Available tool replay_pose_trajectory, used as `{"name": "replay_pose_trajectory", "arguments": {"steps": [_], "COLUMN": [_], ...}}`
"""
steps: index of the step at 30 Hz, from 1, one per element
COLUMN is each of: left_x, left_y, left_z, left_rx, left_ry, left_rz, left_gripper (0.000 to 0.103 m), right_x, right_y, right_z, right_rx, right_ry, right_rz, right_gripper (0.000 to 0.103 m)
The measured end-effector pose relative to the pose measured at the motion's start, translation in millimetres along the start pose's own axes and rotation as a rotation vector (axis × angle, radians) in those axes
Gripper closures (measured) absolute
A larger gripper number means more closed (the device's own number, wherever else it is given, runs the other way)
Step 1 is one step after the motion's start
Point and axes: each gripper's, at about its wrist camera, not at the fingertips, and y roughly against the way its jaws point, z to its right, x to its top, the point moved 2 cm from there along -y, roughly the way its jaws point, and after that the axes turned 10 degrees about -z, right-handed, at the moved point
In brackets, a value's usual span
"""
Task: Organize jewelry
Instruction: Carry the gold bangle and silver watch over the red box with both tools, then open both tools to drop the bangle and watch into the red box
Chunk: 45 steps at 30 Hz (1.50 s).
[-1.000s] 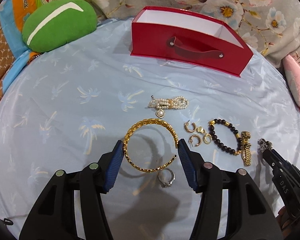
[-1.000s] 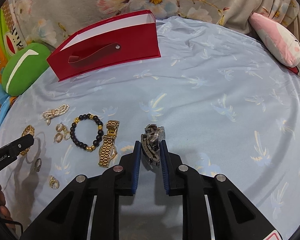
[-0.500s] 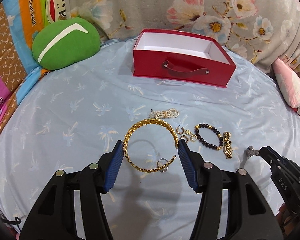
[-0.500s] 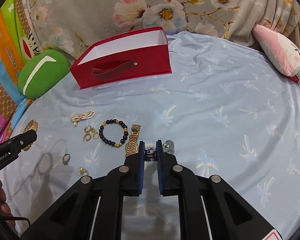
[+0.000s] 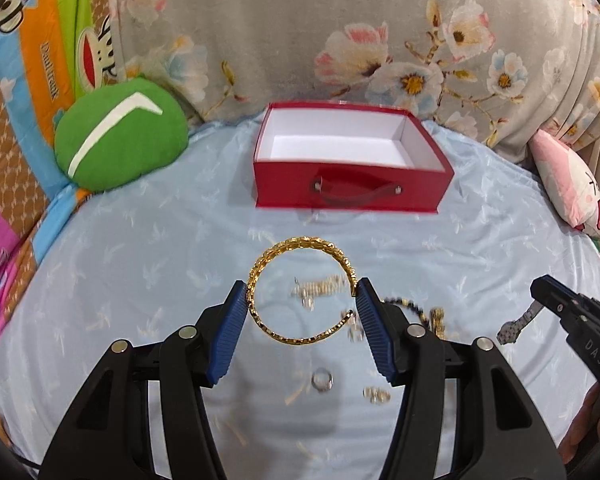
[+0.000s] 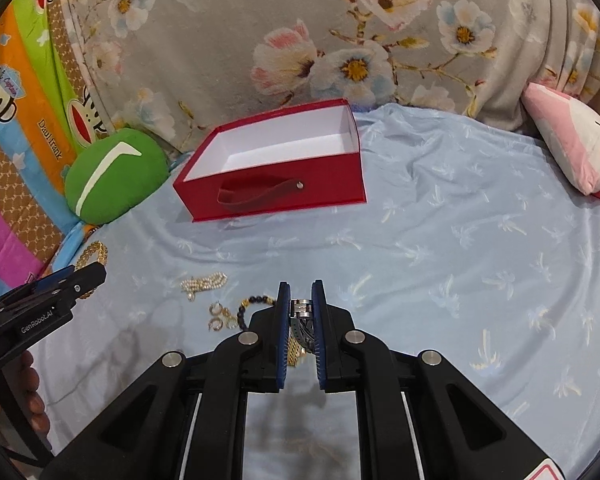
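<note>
My left gripper (image 5: 302,294) is shut on a gold bangle (image 5: 300,250), pads pressed on its two sides, and holds it above the blue sheet. My right gripper (image 6: 301,300) is shut on a silver watch (image 6: 301,309), whose band hangs down between the pads. Both are in the air, short of the open red box (image 5: 352,184), which has a white inside with nothing in it. On the sheet below lie a pearl bracelet (image 6: 204,282), gold earrings (image 6: 220,316), a dark bead bracelet (image 6: 256,302), a gold watch (image 5: 438,322) and a silver ring (image 5: 322,382).
A green cushion (image 5: 120,136) lies left of the box and a pink plush pillow (image 6: 572,144) at the right edge. Flowered grey cloth (image 5: 340,40) rises behind the box. A hand (image 6: 24,384) holds the left gripper's handle.
Both grippers have risen off the sheet, the left with the gold bangle and the right with the silver watch. The box now shows its white inside.
</note>
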Motion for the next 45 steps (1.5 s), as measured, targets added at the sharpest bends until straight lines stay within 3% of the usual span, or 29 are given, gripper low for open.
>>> {"name": "replay_pose_trajectory", "arguments": {"steps": [8, 15, 22, 32, 38, 40, 41, 42, 45], "left_x": [100.1, 194.5, 264.4, 304.0, 304.9, 304.5, 304.0, 303.6, 303.7], "left_y": [-13.0, -63.6, -151.2, -257.6, -284.3, -285.9, -284.9, -282.8, -274.0], "left_z": [-12.1, -8.1, -1.3, 9.9, 9.4, 8.5, 7.5, 6.4, 2.7], "left_rx": [0.056, 0.147, 0.152, 0.139, 0.145, 0.158, 0.166, 0.173, 0.168], "left_ry": [-0.017, -0.049, -0.067, -0.016, 0.002, 0.019, 0.028, 0.036, 0.043], "left_rz": [0.100, 0.178, 0.104, -0.024, -0.049, -0.034, -0.020, -0.003, 0.020], "left_gripper": [0.049, 0.049, 0.049, 0.049, 0.047, 0.034, 0.022, 0.016, 0.014], "right_x": [113.9, 212.2, 282.9, 314.3, 317.6, 317.8, 317.8, 317.2, 312.5], "right_y": [-24.7, -89.4, -178.0, -259.1, -275.7, -271.7, -268.0, -262.7, -246.7], "right_z": [-8.3, -10.8, -1.7, 9.2, 12.1, 13.2, 14.5, 15.4, 15.4], "right_rx": [-0.002, 0.019, -0.008, -0.051, -0.070, -0.071, -0.068, -0.068, -0.067], "right_ry": [0.089, 0.117, 0.099, 0.079, 0.094, 0.093, 0.088, 0.084, 0.091], "right_rz": [0.084, 0.100, 0.073, -0.016, -0.009, 0.013, 0.031, 0.053, 0.093], "right_gripper": [0.093, 0.093, 0.093, 0.093, 0.092, 0.085, 0.076, 0.068, 0.064]}}
